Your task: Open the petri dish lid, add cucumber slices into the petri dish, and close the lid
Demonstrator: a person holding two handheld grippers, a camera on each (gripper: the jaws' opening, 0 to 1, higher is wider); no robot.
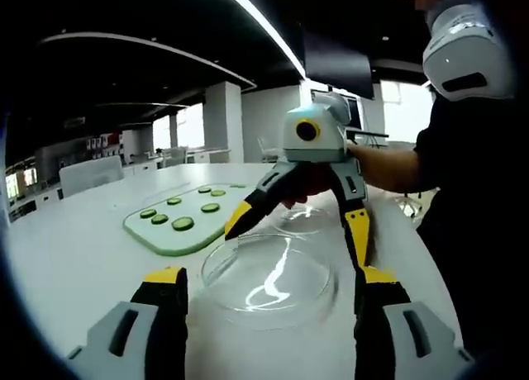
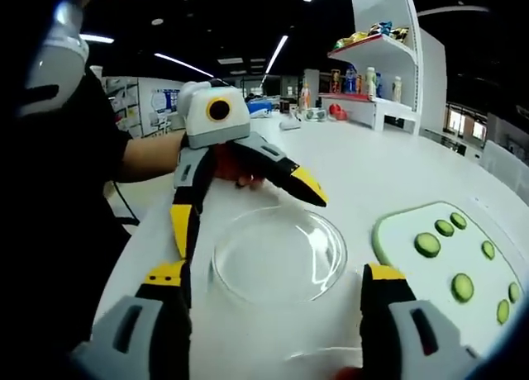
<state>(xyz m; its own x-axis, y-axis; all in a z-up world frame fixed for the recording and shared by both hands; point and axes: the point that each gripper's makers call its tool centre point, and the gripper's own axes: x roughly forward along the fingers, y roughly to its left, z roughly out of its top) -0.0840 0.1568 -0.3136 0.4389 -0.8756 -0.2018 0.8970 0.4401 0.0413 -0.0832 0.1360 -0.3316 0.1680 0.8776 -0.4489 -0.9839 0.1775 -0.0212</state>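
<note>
Two clear round petri dish pieces lie side by side on the white table; I cannot tell which is the lid. One piece sits between the jaws of my left gripper, which is open and not touching it. The other piece lies under my right gripper, also open with nothing in it. The two grippers face each other. Several cucumber slices lie on a green-edged cutting board beside the dishes.
The person's black sleeve stands close at the table's edge. A white shelf with bottles and packets rises behind the table. Desks and chairs stand farther off.
</note>
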